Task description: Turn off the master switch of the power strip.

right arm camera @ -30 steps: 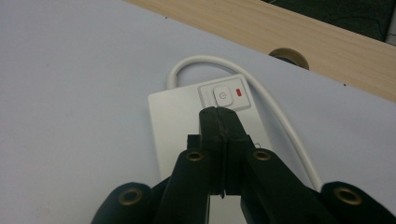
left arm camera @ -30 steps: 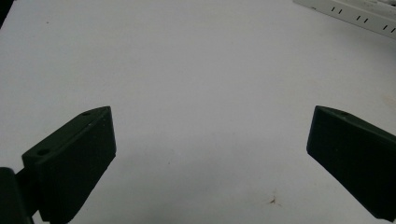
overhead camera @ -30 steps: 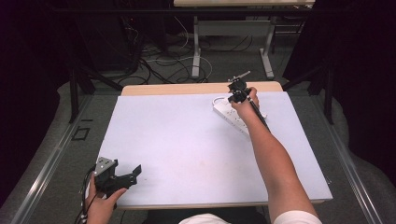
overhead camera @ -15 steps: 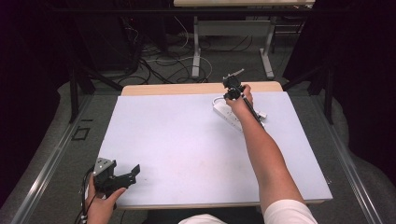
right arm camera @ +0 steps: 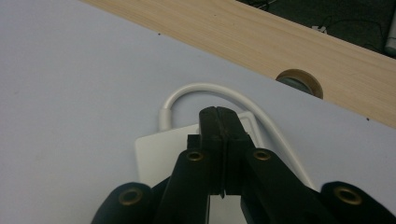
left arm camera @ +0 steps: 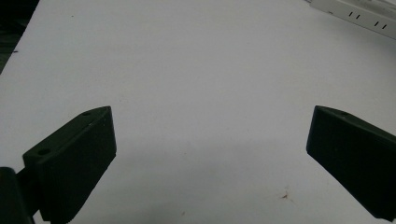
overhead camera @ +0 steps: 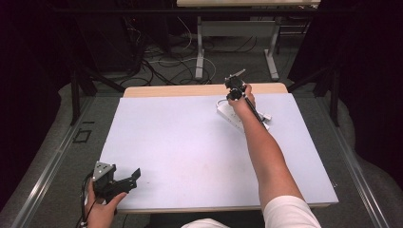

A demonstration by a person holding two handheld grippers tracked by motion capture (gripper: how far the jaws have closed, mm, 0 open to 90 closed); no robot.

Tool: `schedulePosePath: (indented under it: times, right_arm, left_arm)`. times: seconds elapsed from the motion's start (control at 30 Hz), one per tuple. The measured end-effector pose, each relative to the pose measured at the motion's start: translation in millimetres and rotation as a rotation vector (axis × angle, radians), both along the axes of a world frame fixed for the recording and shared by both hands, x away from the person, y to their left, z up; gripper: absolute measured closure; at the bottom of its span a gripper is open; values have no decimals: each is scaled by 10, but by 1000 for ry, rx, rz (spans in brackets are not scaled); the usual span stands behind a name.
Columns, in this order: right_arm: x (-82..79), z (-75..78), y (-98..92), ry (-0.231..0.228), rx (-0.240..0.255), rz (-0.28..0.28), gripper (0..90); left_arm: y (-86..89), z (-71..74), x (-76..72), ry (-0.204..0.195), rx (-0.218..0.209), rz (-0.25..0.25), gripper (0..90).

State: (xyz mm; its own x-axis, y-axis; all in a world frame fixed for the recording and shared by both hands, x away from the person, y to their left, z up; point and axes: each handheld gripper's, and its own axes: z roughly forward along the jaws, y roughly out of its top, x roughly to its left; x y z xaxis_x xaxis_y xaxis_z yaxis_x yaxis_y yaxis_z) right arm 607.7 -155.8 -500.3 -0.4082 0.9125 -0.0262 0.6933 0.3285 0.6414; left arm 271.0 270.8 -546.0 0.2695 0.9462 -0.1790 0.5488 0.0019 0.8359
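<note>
The right gripper point(overhead camera: 235, 89), jaws pressed together on nothing, hangs over the end of the white power strip point(overhead camera: 227, 113) near the tabletop's point(overhead camera: 180, 142) far edge, while the left gripper point(overhead camera: 124, 179) rests spread at the near left corner.

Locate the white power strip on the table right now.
In the high view the white power strip lies on the table's far right part, near the wooden back edge, directly under the right tool; its cable loops toward that edge.
</note>
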Motion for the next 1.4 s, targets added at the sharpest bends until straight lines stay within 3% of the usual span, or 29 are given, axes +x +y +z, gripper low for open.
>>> schedulePosePath:
  times: [0.3, 0.43, 0.6, 0.7, 1.23, 1.27, 1.4]
  right_arm:
    - [69, -71, -45, 3, -13, -13, 900]
    - [77, -117, -29, 0, 10, -16, 900]
    - [80, -164, -6, 13, 0, -18, 900]
    - [90, -184, -8, 14, -31, -22, 900]
    - [70, -240, -53, 19, 3, -39, 900]
    - [76, -262, -68, 0, 33, -32, 900]
    - [73, -243, -54, 16, 2, -35, 900]
  left_arm:
    - [6, 1, -6, -10, -6, 4, 15]
    - [-1, 4, -14, -6, -7, 2, 16]
    - [3, 0, -18, -5, -10, 3, 16]
    - [7, 0, -24, -6, -3, 0, 16]
    - [7, -10, -19, 1, -1, 2, 16]
    - [2, -8, -20, 5, -6, 2, 16]
    - [-9, -8, -5, 3, 3, -3, 16]
